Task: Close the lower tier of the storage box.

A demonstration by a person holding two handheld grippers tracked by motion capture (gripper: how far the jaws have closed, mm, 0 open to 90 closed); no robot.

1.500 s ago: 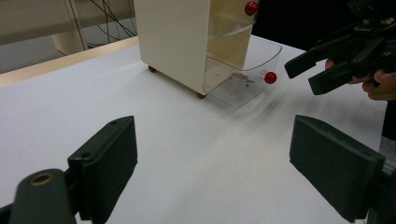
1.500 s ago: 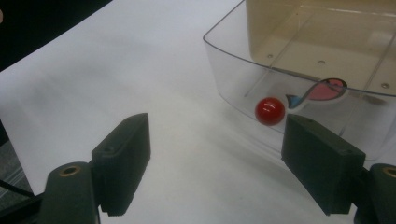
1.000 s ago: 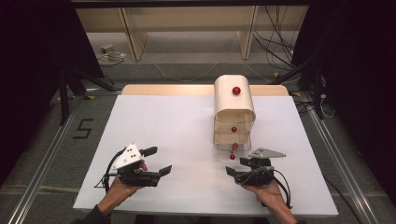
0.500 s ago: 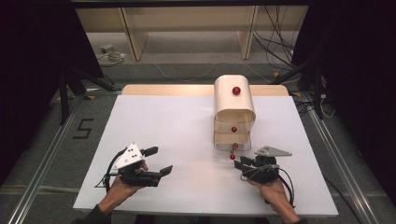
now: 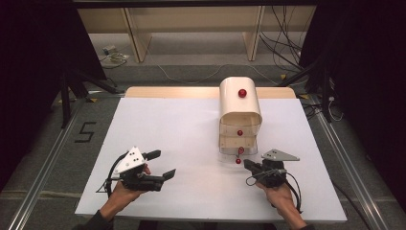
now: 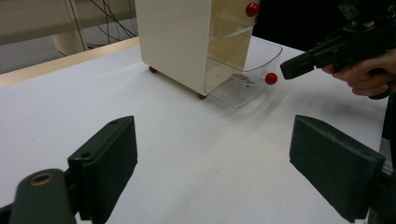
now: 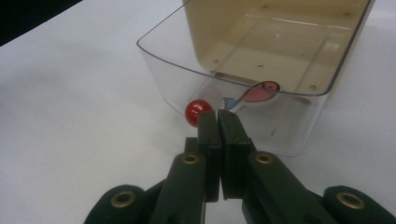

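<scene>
Fingers of the right gripper are pressed flat together with nothing between them, their tips just short of the small red knob on the front of the clear plastic drawer. A second ago this gripper sat slightly higher and closer to the knob; it has since dropped back a little toward the person, and the right hand now lies lower on the desk.

Fingers of the left gripper are spread wide apart and empty, held above the bare white surface in the left hand, in much the same spot as before.

The drawer is pulled out from the bottom of a small cream cabinet with a rounded top, a smooth glossy shell and little red feet. Inside the drawer lies something pink and rounded, too blurred through the plastic to name. Two more red knobs mark the cabinet, one on the middle drawer and one on its top.

On the floor left of the desk, a black figure "5" is marked in tape. The desk top is matte white with a pale wooden strip along its far edge.
</scene>
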